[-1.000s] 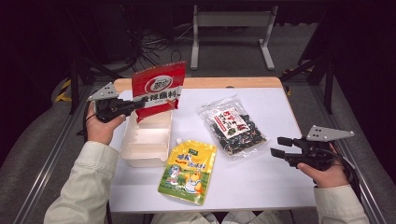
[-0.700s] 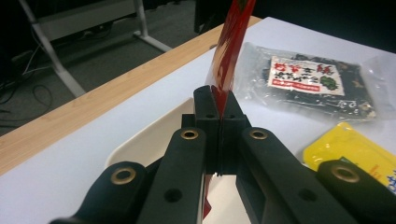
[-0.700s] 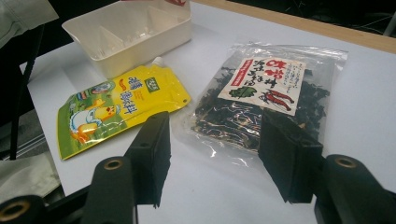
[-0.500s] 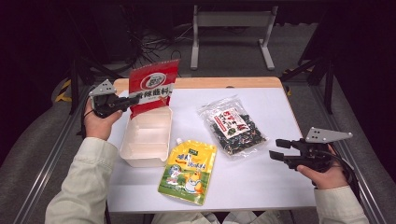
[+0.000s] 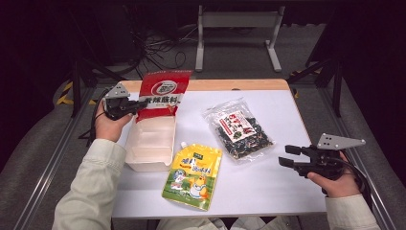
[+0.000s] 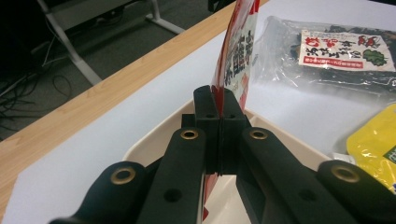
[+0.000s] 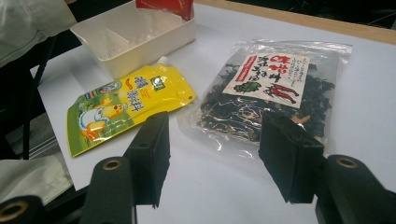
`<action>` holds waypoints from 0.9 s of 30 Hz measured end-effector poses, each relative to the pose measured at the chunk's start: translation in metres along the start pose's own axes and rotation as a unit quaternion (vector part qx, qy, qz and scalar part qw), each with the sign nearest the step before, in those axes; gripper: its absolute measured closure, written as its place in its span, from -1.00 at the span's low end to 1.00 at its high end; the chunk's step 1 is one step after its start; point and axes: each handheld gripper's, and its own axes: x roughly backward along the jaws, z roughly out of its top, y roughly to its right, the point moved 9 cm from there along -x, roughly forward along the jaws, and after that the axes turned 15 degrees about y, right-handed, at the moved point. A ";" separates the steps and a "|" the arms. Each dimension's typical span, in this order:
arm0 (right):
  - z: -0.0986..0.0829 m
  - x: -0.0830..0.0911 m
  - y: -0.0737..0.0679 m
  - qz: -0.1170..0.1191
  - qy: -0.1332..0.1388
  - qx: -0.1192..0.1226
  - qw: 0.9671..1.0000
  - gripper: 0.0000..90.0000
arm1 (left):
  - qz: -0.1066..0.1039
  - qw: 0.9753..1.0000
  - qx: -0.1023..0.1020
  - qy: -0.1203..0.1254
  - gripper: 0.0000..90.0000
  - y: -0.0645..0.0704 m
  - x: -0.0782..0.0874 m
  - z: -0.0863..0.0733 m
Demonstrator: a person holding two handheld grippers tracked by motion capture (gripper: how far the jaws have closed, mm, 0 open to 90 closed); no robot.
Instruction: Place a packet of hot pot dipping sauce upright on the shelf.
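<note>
A red snack bag (image 5: pixel 163 93) stands upright over the far end of a white plastic box (image 5: pixel 151 143). My left gripper (image 5: pixel 139 105) is shut on the bag's left edge; in the left gripper view the bag (image 6: pixel 238 51) rises edge-on from the closed jaws above the box (image 6: pixel 154 135). My right gripper (image 5: pixel 287 156) hovers open over the table's right side, nothing between its fingers. It faces a clear bag of dark seaweed (image 7: pixel 271 93) and a yellow spout pouch (image 7: pixel 126 105).
The seaweed bag (image 5: pixel 238 129) lies right of centre and the yellow pouch (image 5: pixel 193 175) near the front edge of the white table (image 5: pixel 277 187). A wooden strip (image 5: pixel 239 85) runs along the far edge. A metal stand (image 5: pixel 237 28) and cables lie on the floor beyond.
My left gripper has carried the red bag a little back and to the left, and the bag now stands straighter. My right gripper has drifted slightly down and nearer the front edge.
</note>
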 end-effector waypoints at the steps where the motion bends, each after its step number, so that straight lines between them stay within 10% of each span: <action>1: 0.000 0.000 0.000 0.001 0.000 0.000 1.000 -0.04 | 0.000 1.000 -0.007 0.000 1.00 0.000 -0.002 -0.001; 10: 0.000 0.000 -0.002 0.001 0.000 -0.001 1.000 -0.05 | 0.006 1.000 -0.007 0.009 1.00 -0.005 -0.013 -0.009; 16: -0.001 -0.001 -0.002 0.002 -0.001 -0.003 1.000 -0.05 | 0.026 0.999 -0.024 -0.014 1.00 -0.006 -0.017 -0.016; 27: -0.003 -0.002 -0.003 0.004 -0.003 -0.003 1.000 -0.06 | 0.060 0.995 0.003 -0.075 0.99 -0.009 -0.022 -0.039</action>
